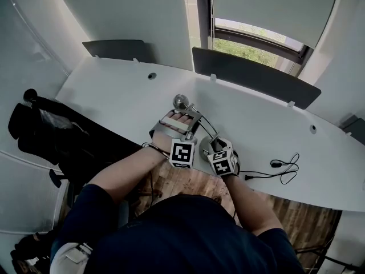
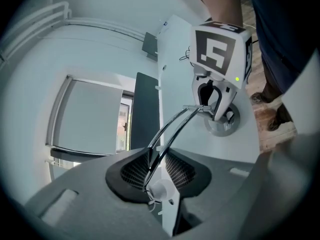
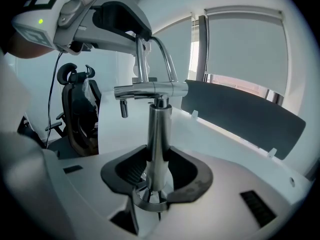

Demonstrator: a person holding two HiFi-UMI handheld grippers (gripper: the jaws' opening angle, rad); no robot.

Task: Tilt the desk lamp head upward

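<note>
Dark-shirted, a person [image 1: 188,233] leans over the near edge of a white desk [image 1: 114,96], both forearms reaching forward over a strip of wood floor [image 1: 191,182].

At near right, the right gripper [image 1: 212,149] is clamped on the upright chrome post [image 3: 159,129] of the desk lamp [image 1: 206,146]. Its dark pads press the post from both sides just above the round base [image 2: 220,125]. The lamp stands close to the desk's near edge, about midway along it, right in front of the person.

Just to the left and a little farther out, the left gripper [image 1: 180,117] has its jaws spread. The lamp's twin chrome rods [image 2: 172,129] run between the pads without being squeezed. These rods curve up from a crossbar [image 3: 150,90] at the top of the post. A rounded chrome end of the lamp [image 1: 181,101] shows just past the left gripper's tips.

A black cable [image 1: 284,168] lies looped on the desk to the right, well apart from the lamp. To the left of the desk stands an office chair [image 1: 48,131] draped in dark cloth.

Along the desk's far edge rise two dark partition panels [image 1: 251,76]. Behind them a window [image 1: 251,51] shows a band of green under a lowered blind [image 1: 274,4].
</note>
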